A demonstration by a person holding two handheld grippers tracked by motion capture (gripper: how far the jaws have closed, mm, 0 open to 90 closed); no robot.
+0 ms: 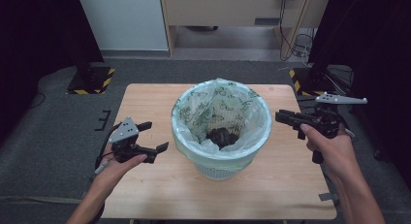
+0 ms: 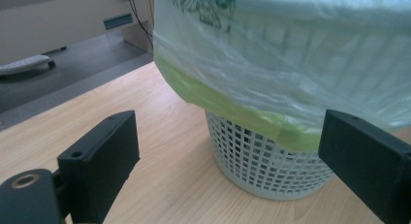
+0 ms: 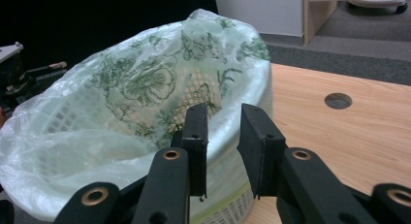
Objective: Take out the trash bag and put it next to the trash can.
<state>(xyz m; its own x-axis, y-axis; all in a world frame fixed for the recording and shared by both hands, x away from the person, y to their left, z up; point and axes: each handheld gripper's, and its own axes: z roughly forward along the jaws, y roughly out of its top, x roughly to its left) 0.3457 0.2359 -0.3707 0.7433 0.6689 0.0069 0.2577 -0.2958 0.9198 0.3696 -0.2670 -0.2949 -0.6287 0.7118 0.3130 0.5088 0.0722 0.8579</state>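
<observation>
A white mesh basket stands in the middle of a wooden table, lined with a pale green flowered plastic bag folded over its rim. Dark scraps lie at the bottom of the bag. My left gripper hovers left of the basket with its jaws wide open and nothing between them. In the left gripper view, the basket and bag sit beyond the gripper. My right gripper is held at the right by the rim. Its jaws stand narrowly apart and empty, just short of the bag.
A round hole is cut in the tabletop near the far right corner. Black curtains flank the table, with yellow-striped stand bases on the grey floor. A wooden desk and cables stand at the back.
</observation>
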